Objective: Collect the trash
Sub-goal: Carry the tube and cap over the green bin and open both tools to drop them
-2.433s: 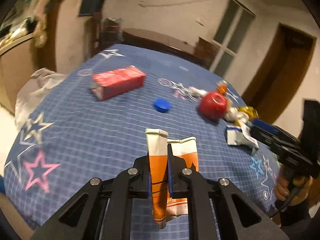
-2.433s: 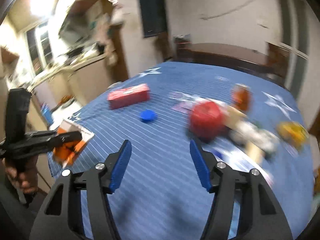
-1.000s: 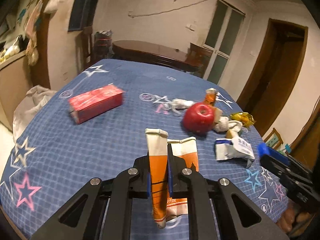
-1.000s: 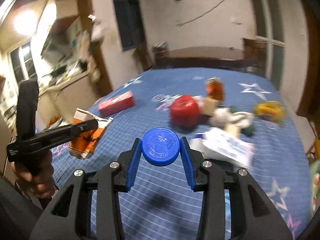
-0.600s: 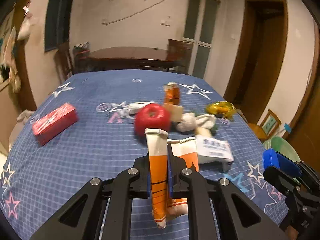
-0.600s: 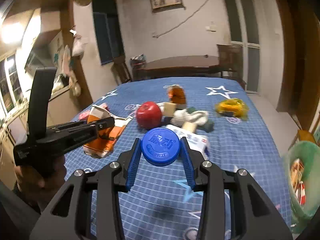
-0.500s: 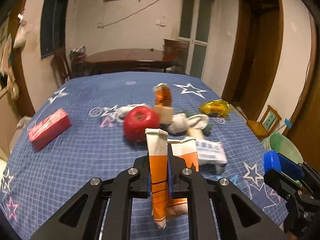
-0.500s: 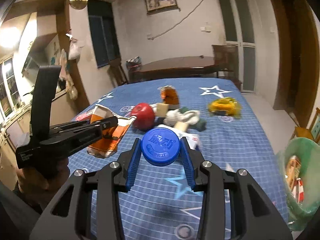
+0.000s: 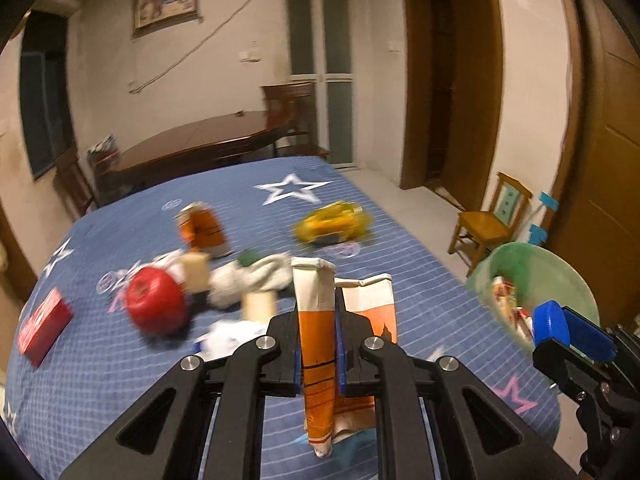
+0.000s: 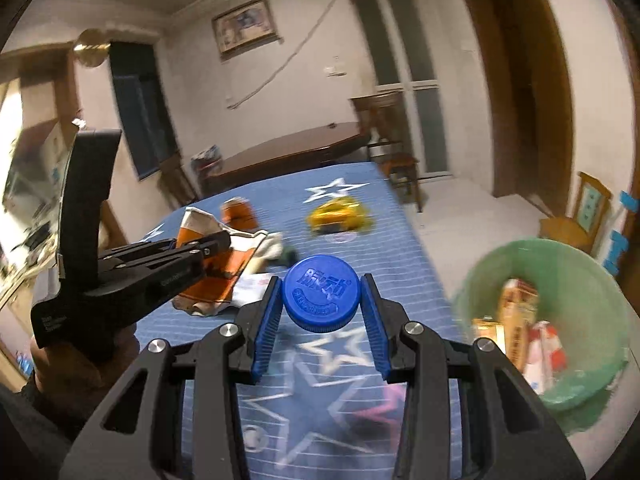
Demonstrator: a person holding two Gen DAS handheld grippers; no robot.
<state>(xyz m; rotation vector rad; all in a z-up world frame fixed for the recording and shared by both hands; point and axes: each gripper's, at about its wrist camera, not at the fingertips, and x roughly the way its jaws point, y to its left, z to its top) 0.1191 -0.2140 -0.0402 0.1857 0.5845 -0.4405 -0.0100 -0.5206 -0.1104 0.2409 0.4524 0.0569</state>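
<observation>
Red apple [image 9: 156, 307] – left wrist view only

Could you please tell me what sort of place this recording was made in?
Probably a home's dining or living room: a dark wooden dining table, a framed picture on the wall, and a small wooden chair.

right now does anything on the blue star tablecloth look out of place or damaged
Yes: a whole red apple lies among crumpled white wrappers and other litter on the blue star-print tablecloth; it looks like food, not trash. The orange-and-white carton clamped in the left gripper is crushed flat.
</observation>
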